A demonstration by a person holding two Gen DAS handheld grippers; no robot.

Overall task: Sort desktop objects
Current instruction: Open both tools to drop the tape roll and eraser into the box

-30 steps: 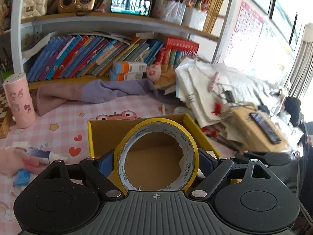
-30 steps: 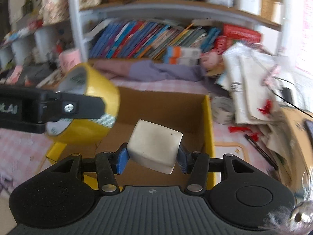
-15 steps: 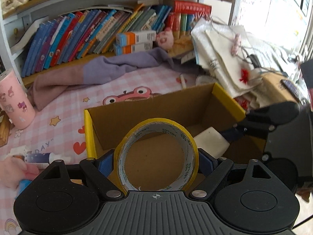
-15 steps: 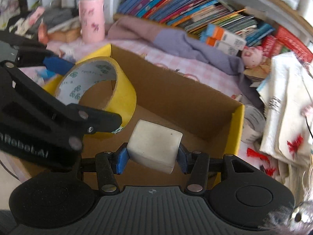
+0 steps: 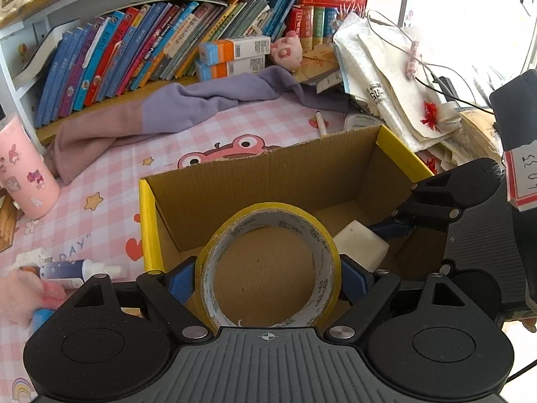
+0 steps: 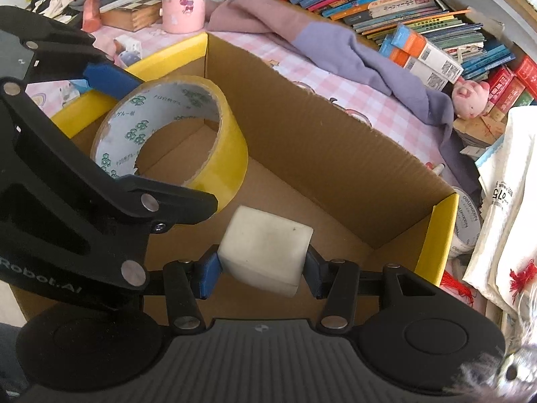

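Two sets of tongs hang over one cardboard box [image 5: 268, 181], which sits on the pink checked worktop [image 5: 110, 164] w/ yellow-edged flaps, open top, brown floor bare. Behind it, along the worktop's back edge, a purple-pink cloth [image 5: 188, 107] lies below the bookshelf [image 5: 151, 47]. Pink cup [image 5: 23, 168] stands near the left edge. Left tongs [image 5: 266, 277] are clamped on a yellow tape roll [image 5: 268, 265], blue pads pressing its outer sides, roll held on edge inside the box, nearer the box's left wall; can't tell if it touches the floor. Right tongs [image 6: 261, 270] are clamped on a white block [image 6: 265, 248], approx. cube-shaped, tilted, held just beside the roll toward the box's right side, above the box floor.
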